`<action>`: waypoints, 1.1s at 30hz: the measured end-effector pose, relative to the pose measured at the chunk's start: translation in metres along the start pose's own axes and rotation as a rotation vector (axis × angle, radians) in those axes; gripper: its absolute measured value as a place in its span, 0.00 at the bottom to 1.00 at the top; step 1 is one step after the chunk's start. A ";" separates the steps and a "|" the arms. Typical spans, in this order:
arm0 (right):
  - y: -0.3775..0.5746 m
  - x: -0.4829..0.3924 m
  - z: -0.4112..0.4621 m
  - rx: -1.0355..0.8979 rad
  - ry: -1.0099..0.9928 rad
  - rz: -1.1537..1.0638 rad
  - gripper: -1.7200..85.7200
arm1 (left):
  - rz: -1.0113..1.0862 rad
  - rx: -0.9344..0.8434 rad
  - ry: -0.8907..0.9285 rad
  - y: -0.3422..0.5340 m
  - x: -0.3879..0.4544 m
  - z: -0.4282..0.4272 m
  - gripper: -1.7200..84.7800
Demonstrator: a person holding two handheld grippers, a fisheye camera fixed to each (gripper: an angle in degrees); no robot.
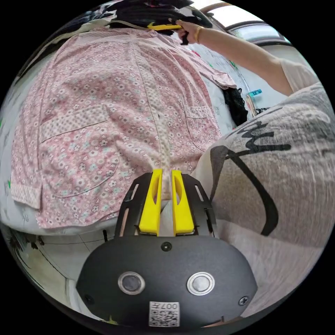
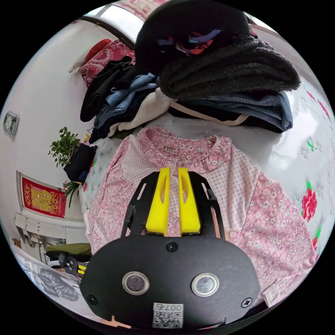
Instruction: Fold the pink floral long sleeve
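- Pink floral long sleeve [image 1: 104,115] lies spread front-up on a white floral sheet [image 2: 314,164], prob. a bed; hem at the near edge next to our body, collar [image 2: 185,148] at the far end, just below a pile of dark folded clothes [image 2: 223,80].
- Left tongs [image 1: 166,206] sit at the hem w/ the button placket [image 1: 164,153] running up between the jaws; gap is narrow and the fabric strip appears pinched, tho we can't see the pads pressing for sure.
- Right tongs [image 2: 173,206] hover over the upper chest below the collar, jaws narrow w/ a slit between; fabric shows thru the gap, and we can't tell if anything is gripped.
- In the left gripper view our right arm [image 1: 244,52] stretches far across, hand [image 1: 190,31] up near the pile, the other yellow tongs [image 1: 164,27] just at the collar end.
- Risk 1: right tongs are close to the pile; a lift or sweep there could snag or topple it onto the shirt.
- Risk 2: if left grip is only on the placket, pulling could open the front or drag one layer, leaving the back layer bunched.
- Risk 3: hem hangs at the bed edge; a slack tug toward us could slide the shirt off.
- Risk 4: long reach on the right = less control, so a fold may land skewed.
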State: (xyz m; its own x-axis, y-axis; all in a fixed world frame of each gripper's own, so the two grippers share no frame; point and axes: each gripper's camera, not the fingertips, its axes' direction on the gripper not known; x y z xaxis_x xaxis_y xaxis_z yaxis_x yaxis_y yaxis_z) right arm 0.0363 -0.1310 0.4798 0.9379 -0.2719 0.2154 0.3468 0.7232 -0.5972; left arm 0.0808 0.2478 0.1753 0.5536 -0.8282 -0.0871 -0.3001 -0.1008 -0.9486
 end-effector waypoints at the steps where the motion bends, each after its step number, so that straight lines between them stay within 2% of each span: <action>1: 0.021 -0.010 -0.015 0.014 0.002 -0.025 0.06 | -0.088 0.068 -0.059 0.009 -0.013 -0.015 0.08; 6: 0.145 -0.045 -0.065 -0.052 0.035 -0.067 0.08 | -0.443 0.275 -0.244 0.047 -0.066 -0.068 0.08; 9: 0.236 -0.059 -0.085 -0.163 0.090 -0.008 0.09 | -0.553 0.296 -0.268 0.057 -0.088 -0.076 0.11; 12: 0.314 -0.068 -0.097 -0.260 0.113 0.093 0.11 | -0.568 0.252 -0.246 0.051 -0.097 -0.067 0.12; 14: 0.359 -0.081 -0.100 -0.289 0.069 0.146 0.11 | -0.550 0.239 -0.323 0.047 -0.094 -0.064 0.10; 18: 0.394 -0.115 -0.083 -0.348 0.030 0.122 0.11 | -0.455 0.141 -0.448 0.024 -0.079 -0.065 0.02; 20: 0.404 -0.144 -0.075 -0.336 0.132 0.034 0.08 | -0.412 0.106 -0.478 0.017 -0.075 -0.067 0.01; 23: 0.408 -0.169 -0.068 -0.403 0.201 -0.067 0.04 | -0.390 0.075 -0.460 0.015 -0.076 -0.075 0.01; 28: 0.422 -0.182 -0.075 -0.449 0.203 -0.053 0.03 | -0.385 0.043 -0.473 0.022 -0.074 -0.087 0.01; 33: 0.434 -0.202 -0.095 -0.377 0.226 0.007 0.04 | -0.425 0.175 -0.312 0.051 -0.085 -0.111 0.03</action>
State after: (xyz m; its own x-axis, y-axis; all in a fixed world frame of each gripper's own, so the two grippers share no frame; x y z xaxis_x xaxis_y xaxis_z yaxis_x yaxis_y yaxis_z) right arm -0.0035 0.1773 0.1039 0.9006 -0.4305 0.0607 0.2743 0.4544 -0.8475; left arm -0.0676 0.2515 0.1681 0.8096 -0.5295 0.2535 0.1189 -0.2751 -0.9540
